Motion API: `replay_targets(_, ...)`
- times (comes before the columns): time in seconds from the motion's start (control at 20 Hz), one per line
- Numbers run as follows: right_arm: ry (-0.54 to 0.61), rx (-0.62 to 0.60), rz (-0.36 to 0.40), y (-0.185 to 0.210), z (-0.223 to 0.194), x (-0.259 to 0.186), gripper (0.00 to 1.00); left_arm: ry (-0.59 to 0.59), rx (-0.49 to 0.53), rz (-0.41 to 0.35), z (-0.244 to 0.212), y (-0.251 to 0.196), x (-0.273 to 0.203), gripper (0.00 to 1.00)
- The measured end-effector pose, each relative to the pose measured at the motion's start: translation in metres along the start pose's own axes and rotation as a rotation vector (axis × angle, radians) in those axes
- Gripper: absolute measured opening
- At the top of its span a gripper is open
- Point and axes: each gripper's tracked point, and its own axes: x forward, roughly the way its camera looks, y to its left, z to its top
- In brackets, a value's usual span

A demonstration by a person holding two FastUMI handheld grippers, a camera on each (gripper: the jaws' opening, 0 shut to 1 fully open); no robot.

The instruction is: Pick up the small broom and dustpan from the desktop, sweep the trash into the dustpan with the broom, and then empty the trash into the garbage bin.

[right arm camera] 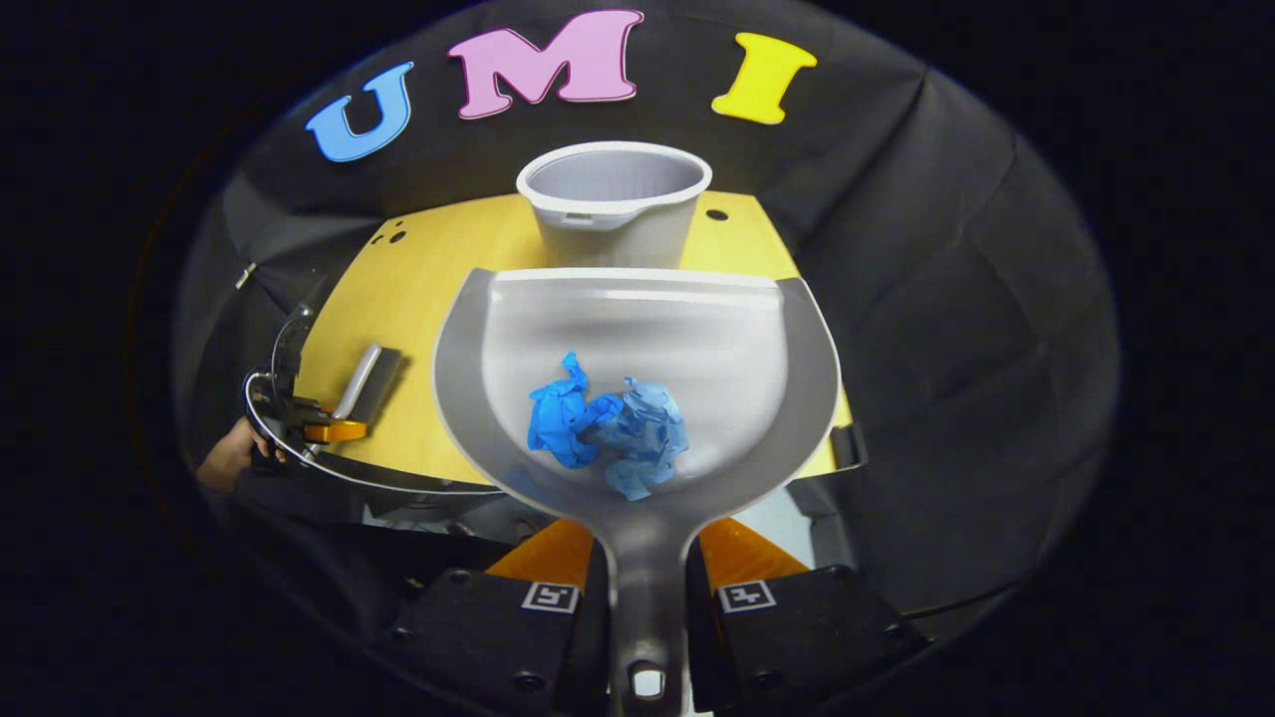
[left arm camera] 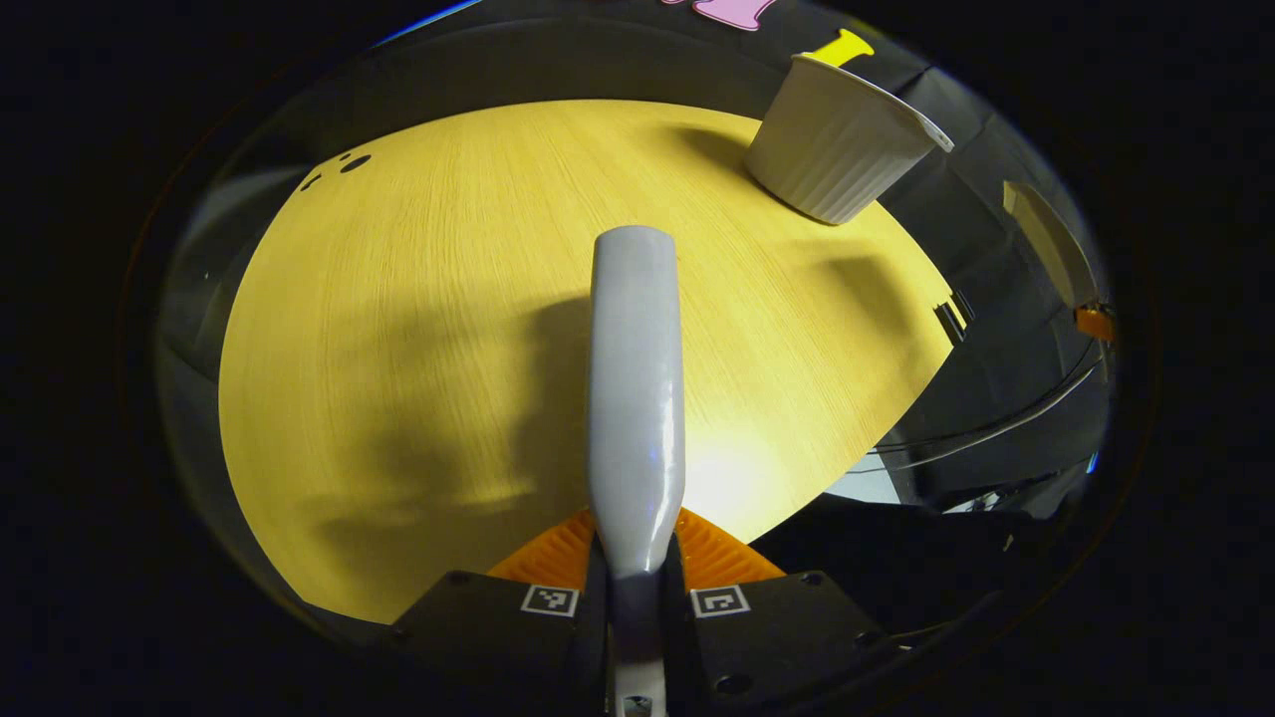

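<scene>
My left gripper [left arm camera: 635,546] is shut on the pale grey broom handle [left arm camera: 636,398], which points forward above the yellow wooden desktop [left arm camera: 398,329]. My right gripper [right arm camera: 647,560] is shut on the handle of the grey dustpan [right arm camera: 637,329], held level above the desk. Crumpled blue trash [right arm camera: 610,426] lies in the pan's hollow. The white ribbed garbage bin [right arm camera: 615,204] stands upright and open just beyond the pan's front lip. It also stands at the desk's far right [left arm camera: 837,144]. Far left, the broom [right arm camera: 364,383] sits in the left gripper [right arm camera: 324,428], held by a hand [right arm camera: 234,453].
Black cloth walls close in the booth behind the desk. The desk's edges [left arm camera: 896,398] drop off to dark floor with cables [left arm camera: 996,428]. Small dark holes [left arm camera: 344,164] mark the desk's far left corner.
</scene>
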Motion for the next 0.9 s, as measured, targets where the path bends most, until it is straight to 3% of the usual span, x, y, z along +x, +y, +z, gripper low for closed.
replay_targets(0.1,-0.040,-0.038,-0.063,-0.031,0.042,-0.010,0.36,0.013,-0.017,-0.014,-0.010,-0.005,0.010,0.27)
replay_targets(0.3,-0.104,-0.029,-0.099,-0.060,0.107,-0.008,0.35,0.008,-0.025,-0.005,-0.016,-0.005,0.011,0.27)
replay_targets(0.65,-0.128,-0.204,-0.183,-0.066,0.205,0.052,0.36,-0.049,-0.110,0.008,-0.012,0.005,-0.003,0.27)
replay_targets(0.9,-0.114,-0.435,-0.331,-0.072,0.240,0.088,0.36,-0.066,-0.167,0.009,-0.017,0.011,-0.002,0.27)
